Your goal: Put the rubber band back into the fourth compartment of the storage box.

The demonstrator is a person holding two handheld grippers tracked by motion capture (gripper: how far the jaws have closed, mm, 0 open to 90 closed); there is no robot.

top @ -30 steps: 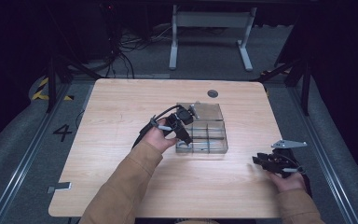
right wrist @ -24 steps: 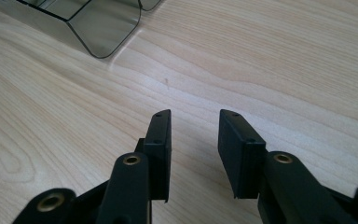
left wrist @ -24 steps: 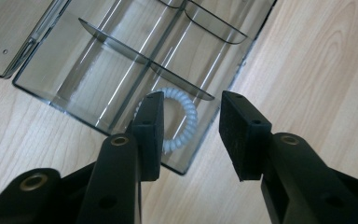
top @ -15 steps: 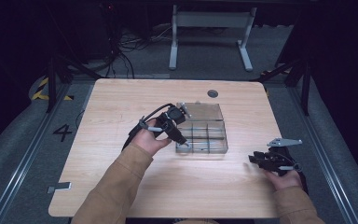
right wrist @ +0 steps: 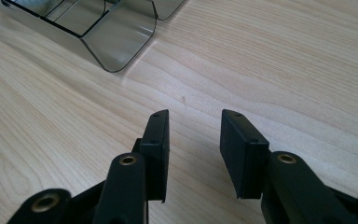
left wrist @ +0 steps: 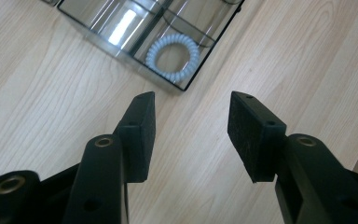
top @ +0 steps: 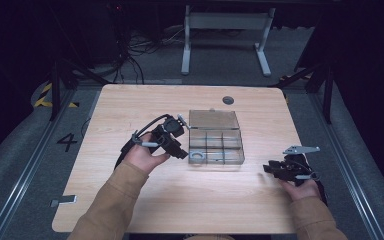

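A clear plastic organiser box (top: 215, 137) with its lid open lies in the middle of the wooden table (top: 130, 105). A pale blue spiral hair tie (left wrist: 173, 52) rests in its near-left compartment, seen as a ring (top: 197, 156) in the high view. My left gripper (top: 180, 150) hovers just left of the box, open, with nothing between its fingers (left wrist: 140, 128). My right gripper (top: 270, 169) sits near the table's right front, open and empty. In the right gripper view a rounded corner of the box (right wrist: 116, 42) lies ahead of the right gripper (right wrist: 193, 130).
A dark round grommet (top: 228, 100) sits in the table near its far edge. A metal stand (top: 225, 35) and cables lie on the floor beyond the table. Bare wood stretches left of the box and along the front.
My left gripper has drawn back from over the box toward the left and nearer the table's front. The hair tie now lies in the box. The right gripper has barely moved.
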